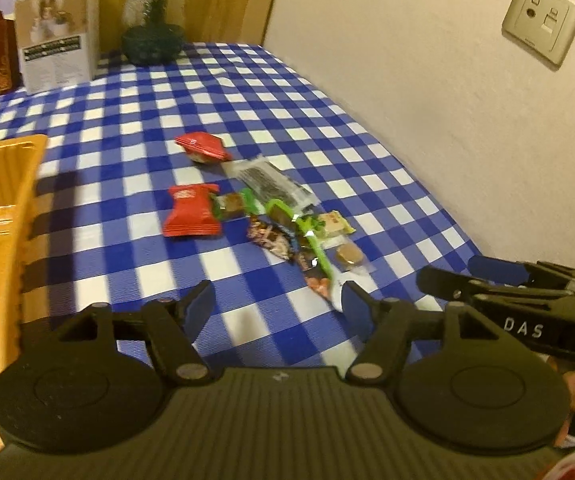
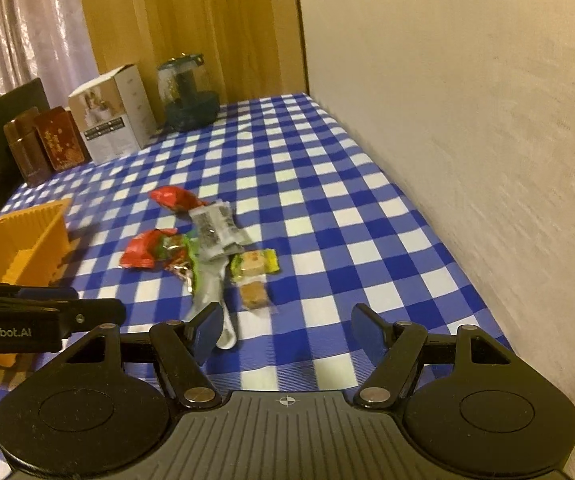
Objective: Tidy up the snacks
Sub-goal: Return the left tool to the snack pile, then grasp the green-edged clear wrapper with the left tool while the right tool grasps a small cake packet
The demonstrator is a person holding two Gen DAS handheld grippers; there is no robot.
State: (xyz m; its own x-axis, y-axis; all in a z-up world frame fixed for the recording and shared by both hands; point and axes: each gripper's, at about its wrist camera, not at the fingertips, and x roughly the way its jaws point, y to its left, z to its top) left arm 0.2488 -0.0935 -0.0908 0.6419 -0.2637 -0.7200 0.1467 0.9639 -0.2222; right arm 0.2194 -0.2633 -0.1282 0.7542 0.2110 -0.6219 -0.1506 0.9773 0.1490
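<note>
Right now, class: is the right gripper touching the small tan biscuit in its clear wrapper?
Apart. The right wrist view shows checked cloth between the right gripper and the biscuit.

Home dining corner; checked tablecloth (image 2: 311, 184), curtains (image 2: 27, 28), wall socket (image 1: 541, 20)

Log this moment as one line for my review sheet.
left gripper: open, empty | right gripper: open, empty | snack pile: loose on checkered tablecloth | yellow tray: left of the pile | stage: pre-grasp
</note>
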